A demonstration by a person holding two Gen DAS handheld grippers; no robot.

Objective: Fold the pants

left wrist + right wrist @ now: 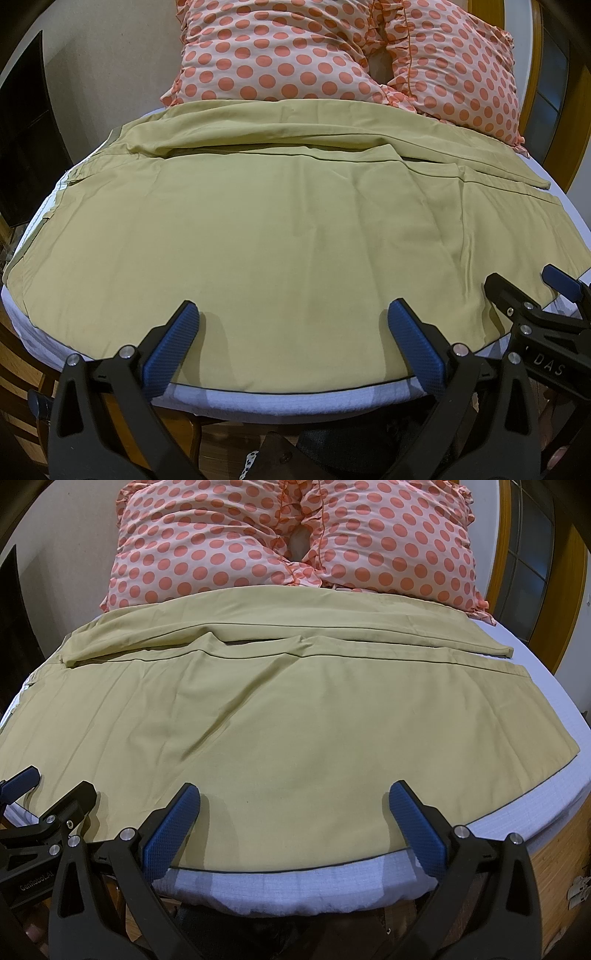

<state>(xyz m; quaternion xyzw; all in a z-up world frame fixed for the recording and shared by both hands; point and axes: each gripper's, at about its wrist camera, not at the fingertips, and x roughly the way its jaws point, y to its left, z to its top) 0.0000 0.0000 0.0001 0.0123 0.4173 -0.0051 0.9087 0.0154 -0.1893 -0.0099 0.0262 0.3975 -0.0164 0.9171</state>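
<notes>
Left gripper [291, 314] and right gripper [293, 794], both spread wide and empty, hover low-frame over olive pants [277, 229] lying left-to-right.

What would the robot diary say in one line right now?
stage: before fold | pants: spread flat on table | left gripper: open, near hem | right gripper: open, near hem | pillows: behind

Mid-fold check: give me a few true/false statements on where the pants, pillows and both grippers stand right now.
1. The olive-green cloth pants lie spread on the white-covered table. True.
2. The left gripper is shut on the pants. False: its fingers stand wide open over the near edge, holding nothing.
3. Two orange polka-dot ruffled pillows sit beyond the pants. True.
4. The right gripper is open. True.
5. One pillow lies on top of the pants. False: both sit behind the far edge.
</notes>
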